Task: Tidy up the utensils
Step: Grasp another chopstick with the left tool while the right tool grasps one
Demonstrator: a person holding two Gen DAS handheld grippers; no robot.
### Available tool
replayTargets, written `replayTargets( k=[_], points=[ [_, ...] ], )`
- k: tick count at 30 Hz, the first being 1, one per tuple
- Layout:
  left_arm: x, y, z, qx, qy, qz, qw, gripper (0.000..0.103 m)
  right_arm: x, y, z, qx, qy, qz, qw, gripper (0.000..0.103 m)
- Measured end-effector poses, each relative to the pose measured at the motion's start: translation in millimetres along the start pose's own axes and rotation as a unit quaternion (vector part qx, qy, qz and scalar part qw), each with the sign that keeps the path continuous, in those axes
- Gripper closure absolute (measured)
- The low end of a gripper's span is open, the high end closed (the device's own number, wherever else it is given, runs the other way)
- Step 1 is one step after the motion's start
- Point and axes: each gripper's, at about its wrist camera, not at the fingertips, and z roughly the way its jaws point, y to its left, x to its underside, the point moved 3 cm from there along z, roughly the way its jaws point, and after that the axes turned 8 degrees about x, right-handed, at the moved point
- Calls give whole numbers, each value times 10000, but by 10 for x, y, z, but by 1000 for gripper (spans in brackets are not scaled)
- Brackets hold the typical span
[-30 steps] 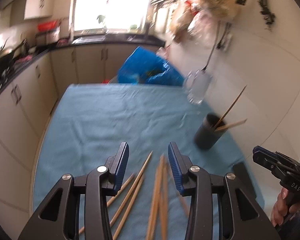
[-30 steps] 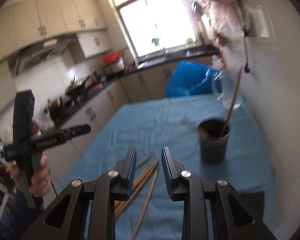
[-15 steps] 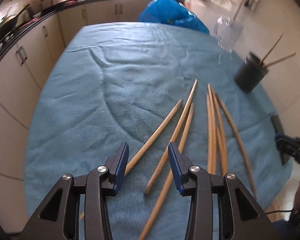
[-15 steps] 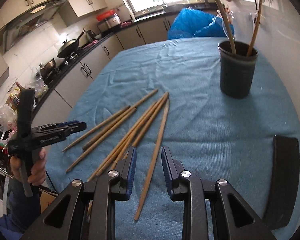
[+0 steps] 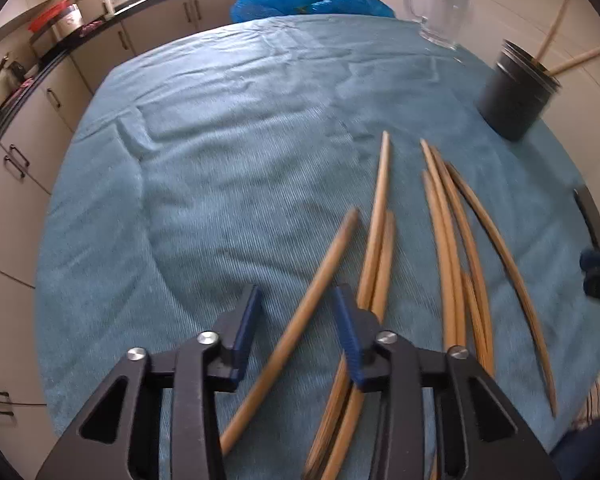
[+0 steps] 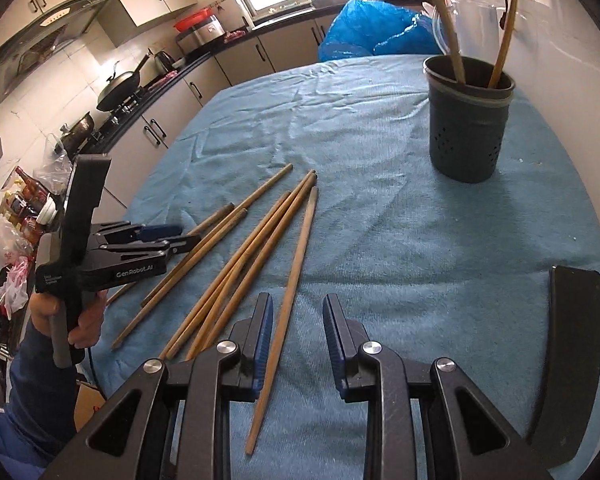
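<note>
The left gripper (image 5: 296, 320), jaws closing but untouched, straddles one wooden chopstick (image 5: 300, 320); the right gripper (image 6: 298, 332) hangs unclenched, another chopstick (image 6: 288, 300) beside its left finger.

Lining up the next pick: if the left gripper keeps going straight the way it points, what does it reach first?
Most likely the leftmost chopstick, lying between the closing jaws of the left gripper, not yet pinched; under it the blue cloth. Depth is uncertain.
</note>
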Motion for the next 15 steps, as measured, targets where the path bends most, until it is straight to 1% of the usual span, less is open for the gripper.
replayTargets(
  k=[2,3,5,6,9,10,12,15],
  points=[
    [-75,101,13,-161,-59,-432,9989,90,-45,39,83,72,93,-45,9999,75],
    [-93,148,9,-178,-67,-609,9980,90,-64,55,120,130,142,-59,9998,75],
    [-90,264,-22,-39,-111,-1079,9941,94,-118,78,213,150,251,-14,9996,74],
    [-62,349,-48,-40,-147,-1381,9903,94,-155,94,268,135,302,6,9995,74],
    [29,518,-112,-6,-183,-1878,9820,95,-265,145,458,236,532,-65,9983,75],
    [62,547,-133,61,-198,-1966,9803,95,-311,164,515,260,568,-104,9980,75],
    [99,586,-154,222,-206,-1994,9794,95,-421,182,644,534,618,-206,9964,75],
    [117,588,-166,290,-187,-1983,9795,95,-568,173,814,674,711,-176,9950,75]
  ],
)
